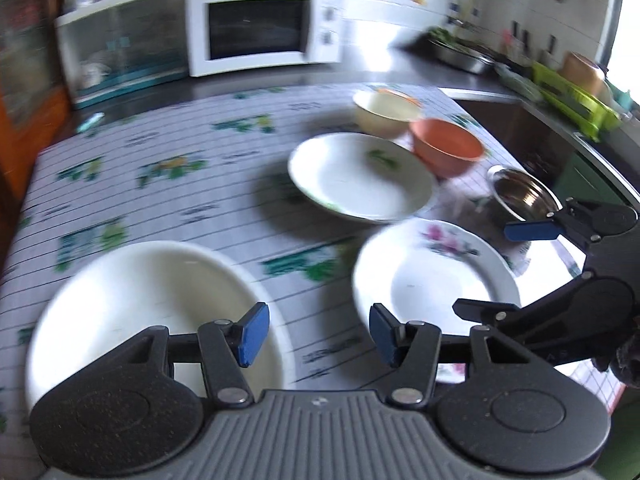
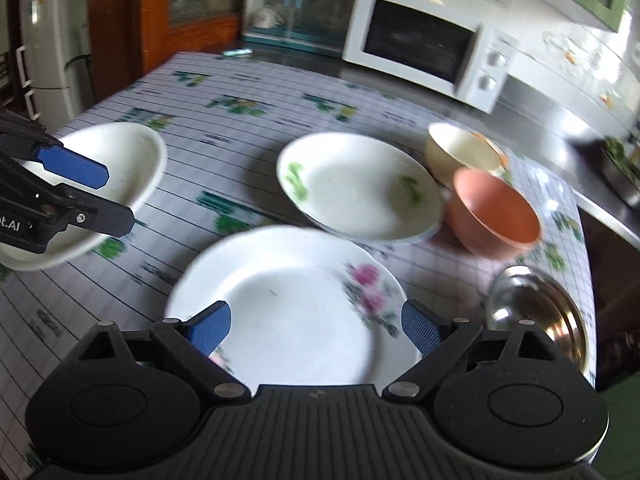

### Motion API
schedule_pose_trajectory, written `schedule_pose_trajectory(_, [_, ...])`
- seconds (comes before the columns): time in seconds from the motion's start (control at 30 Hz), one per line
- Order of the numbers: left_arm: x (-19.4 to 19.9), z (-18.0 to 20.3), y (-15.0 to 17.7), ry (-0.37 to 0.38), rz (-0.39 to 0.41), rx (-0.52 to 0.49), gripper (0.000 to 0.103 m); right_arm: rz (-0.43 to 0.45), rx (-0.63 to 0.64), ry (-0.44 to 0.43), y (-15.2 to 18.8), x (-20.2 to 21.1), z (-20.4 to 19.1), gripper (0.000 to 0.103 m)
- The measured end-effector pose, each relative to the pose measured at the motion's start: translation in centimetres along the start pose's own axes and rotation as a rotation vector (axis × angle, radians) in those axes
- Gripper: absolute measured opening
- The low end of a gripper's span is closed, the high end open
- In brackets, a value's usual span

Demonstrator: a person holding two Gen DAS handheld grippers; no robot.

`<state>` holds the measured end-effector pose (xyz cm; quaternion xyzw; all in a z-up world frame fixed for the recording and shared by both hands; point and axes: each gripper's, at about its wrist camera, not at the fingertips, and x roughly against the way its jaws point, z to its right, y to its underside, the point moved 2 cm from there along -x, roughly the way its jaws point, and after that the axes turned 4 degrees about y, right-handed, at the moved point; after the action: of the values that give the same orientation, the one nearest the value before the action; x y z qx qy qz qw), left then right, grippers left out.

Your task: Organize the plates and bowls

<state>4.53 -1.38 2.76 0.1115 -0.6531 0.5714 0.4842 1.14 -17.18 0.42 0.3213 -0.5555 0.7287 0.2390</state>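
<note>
Left tool (image 1: 314, 338): spread, empty, above plain white dish (image 1: 152, 300), likely lining up.
Right tool (image 2: 316, 330): spread, empty, over floral plate (image 2: 288, 308).
Green-sprig plate (image 2: 360, 186): mid-surface (image 2: 240, 92).
Bowls: cream (image 2: 464, 154), orange (image 2: 496, 212), steel (image 2: 540, 312), clustered right.

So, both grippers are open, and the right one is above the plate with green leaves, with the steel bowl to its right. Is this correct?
Nearly. The right gripper is above the plate with pink flowers, not the green-leaf plate, which sits farther back; the right wrist view shows this. The rest holds: the left gripper is open too, and the steel bowl is to the right.
</note>
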Motion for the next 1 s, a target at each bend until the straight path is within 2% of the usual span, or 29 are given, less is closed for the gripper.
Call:
schedule_pose_trajectory(0.17, [-3.2,2.2,-0.7,0.048,-0.038,-0.02,0.055,-0.038,-0.075,0.034,2.6,-0.3,2.7,0.103])
schedule_pose_trajectory(0.33, [-5.8,2.2,-0.9,0.05,-0.083,-0.002,0.052,-0.051,-0.103,0.028,4.1,-0.6,3.4,0.103])
schedule_pose_trajectory(0.57, [-7.3,2.1,-0.9,0.069,-0.121,0.004,0.05,-0.061,-0.105,-0.017,4.7,-1.0,2.8,0.103])
schedule_pose_trajectory(0.67, [-7.8,2.1,-0.9,0.084,-0.134,0.008,0.047,-0.065,-0.108,-0.039,4.8,-1.3,2.5,0.103])
schedule_pose_trajectory(0.73, [-8.1,2.0,-0.8,0.092,-0.148,0.014,0.041,-0.069,-0.11,-0.053,4.9,-1.4,2.5,0.103])
schedule_pose_trajectory(1.0, [-8.9,1.9,-0.6,0.098,-0.174,0.02,0.036,-0.068,-0.12,-0.068,4.9,-1.6,2.2,0.103])
